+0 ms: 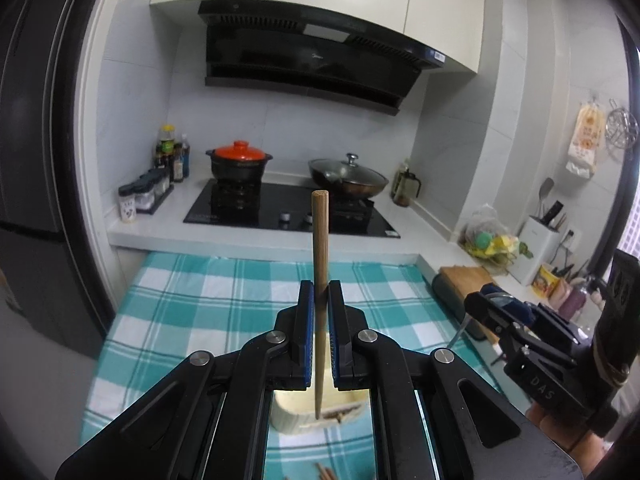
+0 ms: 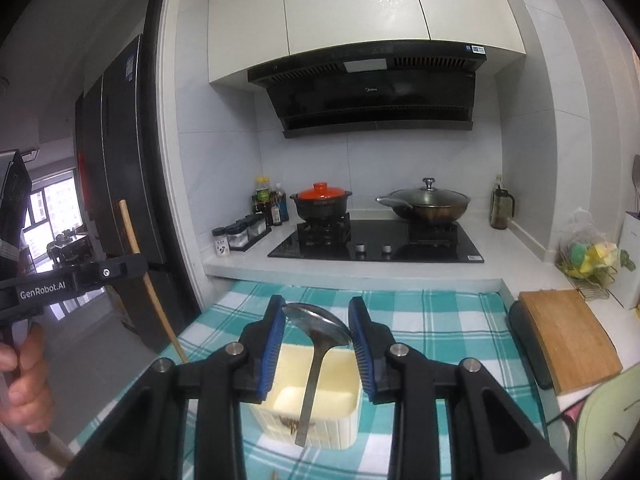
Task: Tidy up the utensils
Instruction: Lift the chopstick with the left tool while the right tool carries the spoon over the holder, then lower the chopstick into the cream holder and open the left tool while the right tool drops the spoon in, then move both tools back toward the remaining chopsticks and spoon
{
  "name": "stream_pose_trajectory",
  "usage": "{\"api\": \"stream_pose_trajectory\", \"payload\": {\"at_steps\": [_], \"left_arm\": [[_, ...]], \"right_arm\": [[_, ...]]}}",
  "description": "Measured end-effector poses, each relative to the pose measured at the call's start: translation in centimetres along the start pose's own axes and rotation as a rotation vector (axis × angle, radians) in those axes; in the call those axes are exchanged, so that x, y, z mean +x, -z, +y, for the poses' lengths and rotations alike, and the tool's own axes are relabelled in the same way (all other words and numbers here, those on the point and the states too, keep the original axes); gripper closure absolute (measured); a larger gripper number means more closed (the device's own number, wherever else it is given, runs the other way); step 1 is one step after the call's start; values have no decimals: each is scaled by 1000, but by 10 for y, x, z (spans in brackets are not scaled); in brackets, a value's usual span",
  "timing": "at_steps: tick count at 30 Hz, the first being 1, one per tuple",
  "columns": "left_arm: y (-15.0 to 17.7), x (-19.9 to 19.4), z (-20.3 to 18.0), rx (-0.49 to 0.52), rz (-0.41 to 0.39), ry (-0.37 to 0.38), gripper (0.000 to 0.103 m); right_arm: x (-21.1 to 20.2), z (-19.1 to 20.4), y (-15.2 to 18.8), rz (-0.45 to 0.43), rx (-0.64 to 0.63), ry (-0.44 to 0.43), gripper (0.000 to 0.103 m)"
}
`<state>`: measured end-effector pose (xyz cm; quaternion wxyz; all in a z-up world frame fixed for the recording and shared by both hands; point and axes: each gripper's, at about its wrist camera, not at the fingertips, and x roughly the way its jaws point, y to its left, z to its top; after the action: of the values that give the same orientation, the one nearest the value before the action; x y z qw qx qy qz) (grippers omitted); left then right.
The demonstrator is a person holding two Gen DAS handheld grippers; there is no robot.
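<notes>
Chopstick (image 1: 320, 280) is pinched tight between the blue pads of the left gripper (image 1: 320, 300), and it stands almost straight up. Its thick end points high and its thin tip reaches down into the cream box (image 1: 288, 416) below. The box sits on the checked cloth (image 1: 200, 312) right under that gripper. Seen from the right wrist camera, the left gripper (image 2: 120, 266) is off at the left edge, and a hand (image 2: 28, 384) grips its handle. The same chopstick (image 2: 154, 300) leans a little there. The right gripper (image 2: 318, 320) hangs over the box (image 2: 316, 400) with its jaws spread wide — nothing is squeezed between them. A spoon (image 2: 316, 332) stands in the gap between its pads, bowl up and handle down inside the box. I cannot tell if the bowl touches a pad. Something dark and thin lies at the bottom of the box, too small to name. The chopstick is light brown wood, round, fat at the top and thin at the tip. The spoon is shiny grey metal with dark marks in its bowl. More brown sticks (image 1: 324, 472) lie on the cloth at the bottom edge of the left view — only their ends show.
</notes>
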<state>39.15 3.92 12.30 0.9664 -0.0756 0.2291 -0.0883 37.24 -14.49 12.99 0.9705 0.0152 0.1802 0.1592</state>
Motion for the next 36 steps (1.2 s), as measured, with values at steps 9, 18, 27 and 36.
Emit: {"api": "stream_pose_trajectory", "payload": {"at_steps": [9, 18, 27, 36], "left_arm": [[46, 112, 19, -52, 209, -22, 98], [85, 160, 25, -47, 359, -51, 97], [90, 89, 31, 4, 331, -61, 40], [204, -49, 60, 91, 416, -168, 13]], "right_arm": [[112, -10, 31, 200, 27, -4, 70], [178, -29, 71, 407, 43, 38, 82], [108, -24, 45, 278, 13, 63, 68], [-37, -24, 125, 305, -46, 64, 54]]}}
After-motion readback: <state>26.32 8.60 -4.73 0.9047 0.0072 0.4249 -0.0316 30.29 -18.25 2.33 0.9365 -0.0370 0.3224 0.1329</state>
